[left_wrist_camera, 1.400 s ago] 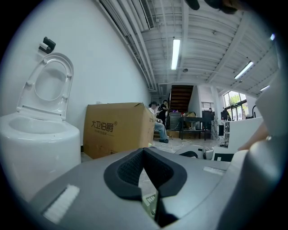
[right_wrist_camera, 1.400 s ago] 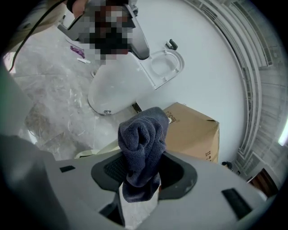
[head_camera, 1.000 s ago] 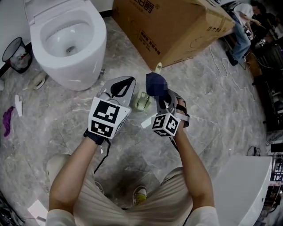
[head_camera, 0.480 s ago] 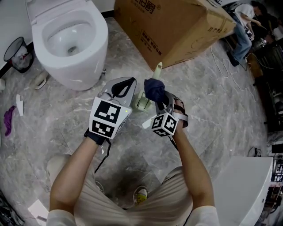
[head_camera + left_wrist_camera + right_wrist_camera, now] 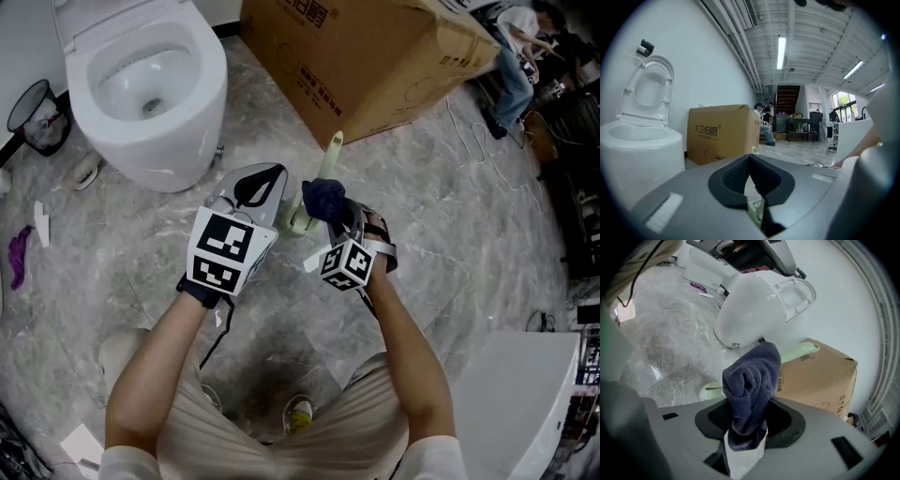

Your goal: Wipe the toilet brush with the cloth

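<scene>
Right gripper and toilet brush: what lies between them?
Only the cloth, clamped in the right gripper, stands in front of the brush; the right gripper view shows it.

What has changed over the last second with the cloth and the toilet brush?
The right hand-held gripper, shut on the dark blue cloth, drew the cloth back toward the person and slightly left, so more of the pale green toilet brush handle shows beyond it. Nothing was let go or newly taken hold of. The left hand-held gripper and the brush itself stayed where they were.
</scene>
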### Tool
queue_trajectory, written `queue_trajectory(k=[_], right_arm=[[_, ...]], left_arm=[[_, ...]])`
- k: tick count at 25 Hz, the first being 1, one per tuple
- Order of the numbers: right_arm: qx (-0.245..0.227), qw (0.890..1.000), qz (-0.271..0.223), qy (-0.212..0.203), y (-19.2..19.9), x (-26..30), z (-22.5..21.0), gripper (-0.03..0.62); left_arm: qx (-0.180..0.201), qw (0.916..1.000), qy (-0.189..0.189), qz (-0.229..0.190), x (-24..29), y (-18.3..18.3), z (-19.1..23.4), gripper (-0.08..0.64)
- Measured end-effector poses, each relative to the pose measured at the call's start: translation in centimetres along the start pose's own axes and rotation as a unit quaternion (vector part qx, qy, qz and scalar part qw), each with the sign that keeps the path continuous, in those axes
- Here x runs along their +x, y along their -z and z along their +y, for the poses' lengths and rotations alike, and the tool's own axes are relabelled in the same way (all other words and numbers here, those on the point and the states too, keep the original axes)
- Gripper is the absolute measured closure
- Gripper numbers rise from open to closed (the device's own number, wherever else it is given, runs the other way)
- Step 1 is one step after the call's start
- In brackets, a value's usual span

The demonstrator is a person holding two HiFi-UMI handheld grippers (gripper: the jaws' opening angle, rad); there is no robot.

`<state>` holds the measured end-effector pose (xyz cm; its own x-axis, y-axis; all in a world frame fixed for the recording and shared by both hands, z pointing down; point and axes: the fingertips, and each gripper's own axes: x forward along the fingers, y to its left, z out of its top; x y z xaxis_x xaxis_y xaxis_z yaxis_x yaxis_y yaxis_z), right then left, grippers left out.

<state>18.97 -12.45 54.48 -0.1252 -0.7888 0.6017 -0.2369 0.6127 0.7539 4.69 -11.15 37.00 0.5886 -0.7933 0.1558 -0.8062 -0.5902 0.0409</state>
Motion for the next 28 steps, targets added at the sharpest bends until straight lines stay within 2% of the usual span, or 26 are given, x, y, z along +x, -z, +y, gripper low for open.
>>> queue_trajectory(k=[6,8,10,11,14,16,17,19,22,24,28], right_arm=[[-0.006,0.999,0.009,-0.050,0.0,0.5,2.1,0.408],[-0.018,0.997,0.013,-0.070,0.1,0.1,3.1,0.408],[-0.033,0.996,0.015,-0.077,0.3,-0.6,3.3,0.408],[-0.049,0.996,0.012,-0.076,0.4,-0.8,3.1,0.408],[-0.148,0.987,0.000,-0.062,1.3,-2.0,1.9,0.408],[-0.214,0.975,0.002,-0.056,2.1,-2.7,0.5,0.408],[-0.228,0.972,0.008,-0.054,2.4,-3.0,-0.3,0.408],[-0.210,0.977,0.022,-0.043,2.7,-3.4,-2.3,0.408],[-0.148,0.988,0.030,-0.017,1.8,-3.7,-4.6,0.408],[-0.134,0.990,0.034,-0.015,1.2,-4.0,-5.0,0.408],[-0.122,0.991,0.050,-0.027,0.9,-4.9,-4.5,0.410]], left_arm=[[0.006,1.0000,0.003,-0.001,0.2,-0.1,0.5,0.560],[0.043,0.9990,0.015,-0.004,0.5,-0.4,0.6,0.559],[0.090,0.9959,0.013,0.003,1.1,0.3,1.5,0.560],[0.090,0.9958,0.003,0.014,1.2,1.3,2.3,0.560],[0.036,0.9986,-0.017,0.035,1.7,3.4,4.0,0.560],[0.029,0.9987,-0.018,0.038,2.4,3.8,4.5,0.560],[0.032,0.9986,-0.016,0.040,3.0,4.0,4.5,0.560],[0.047,0.9979,-0.007,0.044,4.0,3.8,3.9,0.560],[0.092,0.9947,0.018,0.042,4.6,3.2,2.8,0.560],[0.120,0.9915,0.028,0.044,4.7,3.4,2.3,0.560],[0.149,0.9863,0.060,0.038,5.3,4.3,1.0,0.560]])
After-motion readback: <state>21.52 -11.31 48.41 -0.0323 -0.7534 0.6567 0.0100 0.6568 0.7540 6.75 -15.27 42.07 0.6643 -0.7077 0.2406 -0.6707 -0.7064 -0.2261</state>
